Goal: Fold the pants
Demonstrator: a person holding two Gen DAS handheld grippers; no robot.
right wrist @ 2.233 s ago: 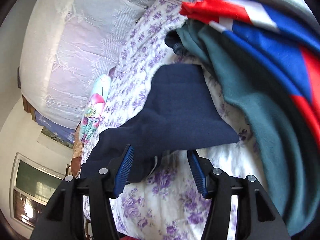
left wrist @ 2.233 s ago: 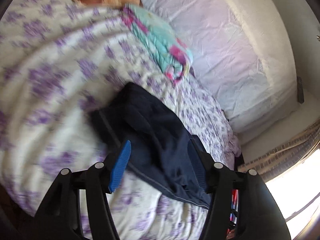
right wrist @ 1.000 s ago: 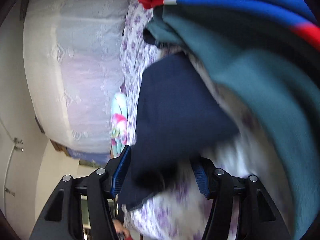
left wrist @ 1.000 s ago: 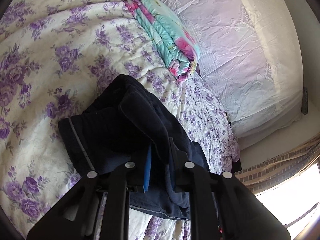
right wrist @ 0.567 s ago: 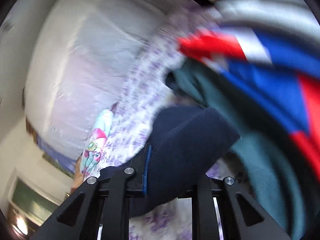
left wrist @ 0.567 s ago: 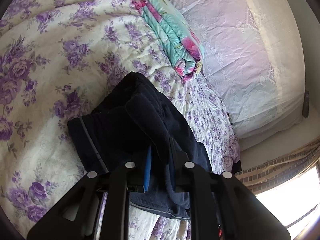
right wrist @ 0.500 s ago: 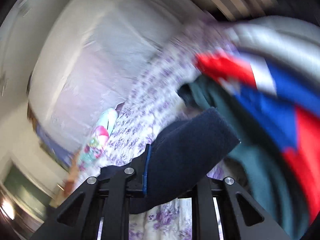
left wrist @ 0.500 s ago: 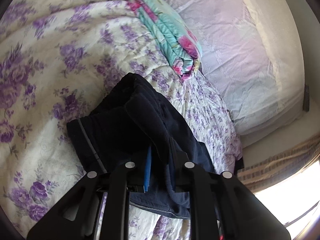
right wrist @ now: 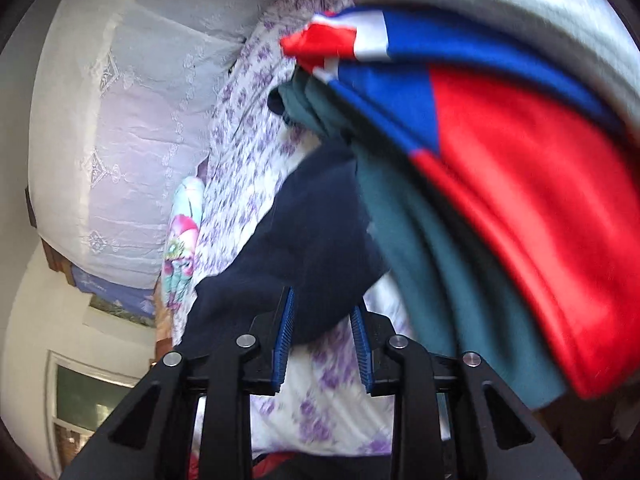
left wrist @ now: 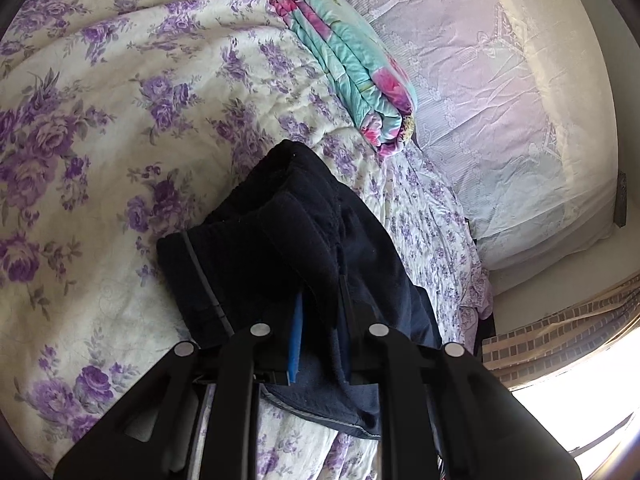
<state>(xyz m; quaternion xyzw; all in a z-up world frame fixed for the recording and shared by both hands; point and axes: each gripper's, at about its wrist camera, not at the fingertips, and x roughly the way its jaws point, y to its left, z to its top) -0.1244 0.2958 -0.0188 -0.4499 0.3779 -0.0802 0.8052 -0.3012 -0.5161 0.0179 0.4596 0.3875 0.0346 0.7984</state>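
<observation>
matt fleecy cloth pants [left wrist: 280, 240], quilted cotton bedspread [left wrist: 100, 100]

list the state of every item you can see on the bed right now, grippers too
dark navy fabric pants: bunched, partly lifted off the floral quilt
left hand-held gripper: shut on the pants
right hand-held gripper: slightly parted, pants edge between its pads
turquoise and pink floral blanket: folded, lying by the pillow
red, white and blue cloth: piled on a teal garment

Upper right of my left view, a pale headboard [left wrist: 500, 92] stands above the floral quilt [left wrist: 100, 120], with a bright window [left wrist: 592, 412] lower right.
</observation>
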